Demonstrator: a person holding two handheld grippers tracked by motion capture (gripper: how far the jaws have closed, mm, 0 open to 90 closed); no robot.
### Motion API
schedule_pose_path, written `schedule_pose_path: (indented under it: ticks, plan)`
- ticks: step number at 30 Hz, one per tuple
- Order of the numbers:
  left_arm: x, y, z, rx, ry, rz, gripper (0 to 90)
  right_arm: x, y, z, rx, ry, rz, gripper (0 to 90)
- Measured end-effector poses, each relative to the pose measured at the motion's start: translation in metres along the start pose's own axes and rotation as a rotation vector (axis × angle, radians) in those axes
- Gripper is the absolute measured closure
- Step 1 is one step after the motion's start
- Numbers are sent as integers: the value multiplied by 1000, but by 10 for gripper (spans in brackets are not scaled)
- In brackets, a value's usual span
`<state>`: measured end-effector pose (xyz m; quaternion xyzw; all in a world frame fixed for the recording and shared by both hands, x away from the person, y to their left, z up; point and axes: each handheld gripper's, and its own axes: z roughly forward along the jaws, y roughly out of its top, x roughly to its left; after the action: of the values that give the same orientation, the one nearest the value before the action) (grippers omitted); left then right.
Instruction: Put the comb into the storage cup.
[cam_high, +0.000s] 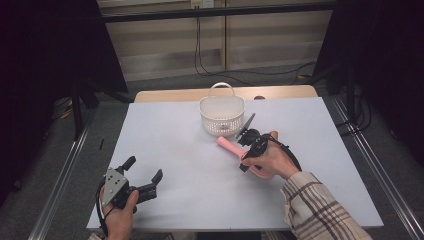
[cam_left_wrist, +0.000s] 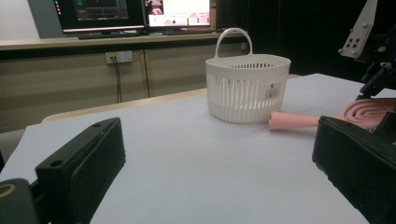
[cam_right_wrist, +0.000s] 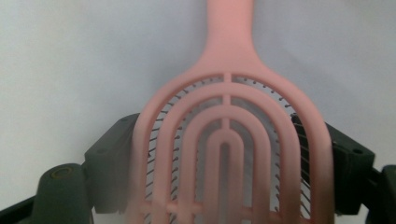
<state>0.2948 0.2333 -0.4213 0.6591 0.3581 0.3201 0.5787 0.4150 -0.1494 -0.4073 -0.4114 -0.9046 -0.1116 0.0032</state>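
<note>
The right gripper (cam_high: 252, 145) sits over a pink hairbrush (cam_high: 231, 146) lying on the tabletop (cam_high: 200, 150), a little in front of the white basket (cam_high: 222, 116). In the right gripper view the brush's wide vented head (cam_right_wrist: 229, 154) lies between the two black jaws, one on each side edge of the head and pressed against it, so the jaws are clamped across the brush's width. The handle (cam_right_wrist: 230, 28) runs straight away from the gripper over the pale tabletop, and fine bristles show through the slots of the head. In the high view the person's right hand (cam_high: 272, 159) wraps the gripper, with a plaid sleeve (cam_high: 315, 205) behind it, and the handle end of the brush points up and left toward the basket without touching it. A dark, narrow object (cam_high: 246, 125) lies just right of the basket; what it is cannot be told.

The left gripper (cam_high: 142, 176) rests at the near left of the tabletop, well apart from the brush, held by the left hand (cam_high: 120, 212). Its jaws stand wide apart with nothing between them; in the left gripper view they frame bare tabletop, with the basket (cam_left_wrist: 247, 86) standing upright beyond, its handle raised, and the brush (cam_left_wrist: 299, 120) lying just beside it at the right. Monitors (cam_left_wrist: 135, 11) stand on a shelf in the background
</note>
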Motion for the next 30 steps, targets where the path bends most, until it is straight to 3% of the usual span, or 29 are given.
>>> schedule_pose_path:
  ticks: [7,18,24,30]
  plan:
    - [1,0,-1,2,0,8,26,-2,1,10,55,-2,-1,196]
    - [0,0,0,2,0,3,26,-5,1,11,67,29,-7,176]
    - [0,0,0,2,0,2,26,-5,1,8,70,-4,-20,103]
    - [1,0,0,3,1,3,26,-5,3,9,90,-35,-25,99]
